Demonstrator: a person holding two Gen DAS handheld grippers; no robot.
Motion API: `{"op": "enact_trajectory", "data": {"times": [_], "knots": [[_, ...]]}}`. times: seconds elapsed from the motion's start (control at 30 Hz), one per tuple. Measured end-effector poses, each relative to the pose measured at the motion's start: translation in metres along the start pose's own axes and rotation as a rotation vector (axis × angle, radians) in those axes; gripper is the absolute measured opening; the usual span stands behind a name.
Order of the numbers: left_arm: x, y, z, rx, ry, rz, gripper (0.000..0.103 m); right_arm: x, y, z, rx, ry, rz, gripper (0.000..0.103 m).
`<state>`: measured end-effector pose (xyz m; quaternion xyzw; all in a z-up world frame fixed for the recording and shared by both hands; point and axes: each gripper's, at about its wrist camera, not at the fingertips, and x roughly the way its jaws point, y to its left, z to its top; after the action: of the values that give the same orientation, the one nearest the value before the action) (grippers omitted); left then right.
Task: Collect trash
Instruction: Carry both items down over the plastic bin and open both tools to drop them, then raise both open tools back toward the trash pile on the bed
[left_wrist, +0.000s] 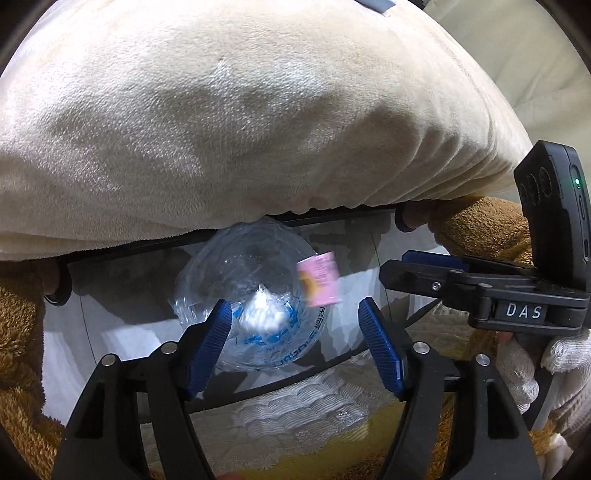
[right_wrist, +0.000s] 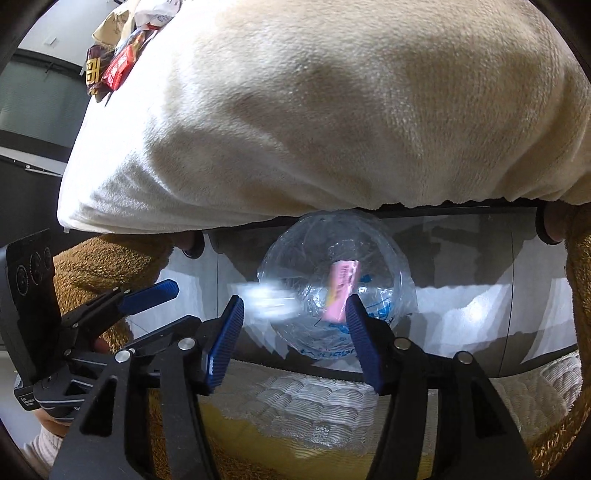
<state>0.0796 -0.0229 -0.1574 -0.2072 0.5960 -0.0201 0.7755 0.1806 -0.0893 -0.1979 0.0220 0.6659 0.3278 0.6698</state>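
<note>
A: How far along are we?

B: Partway. The clear plastic bag hangs open below the cream blanket. A white crumpled piece and a pink wrapper, both blurred, sit over its mouth as if dropping in.

A: And the claws?

B: The left claw is spread, pinching nothing. The right claw is also spread, its pads clear of the pink wrapper.

A: What's left?

B: More wrappers lie far off on the blanket's corner, seen from the right wrist. Those still need collecting, I'd judge.

A: Room to move?

B: Tight. The blanket's edge overhangs the bag just above, and the claws sit near each other, so sideways swings risk a clash.
</note>
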Motion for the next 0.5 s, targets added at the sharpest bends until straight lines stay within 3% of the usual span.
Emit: {"op": "enact_trajectory", "data": {"times": [0.5], "knots": [[-0.017, 0.001, 0.0, -0.002, -0.055, -0.004, 0.07, -0.013, 0.012, -0.005, -0.058, -0.075, -0.028, 0.057]]}}
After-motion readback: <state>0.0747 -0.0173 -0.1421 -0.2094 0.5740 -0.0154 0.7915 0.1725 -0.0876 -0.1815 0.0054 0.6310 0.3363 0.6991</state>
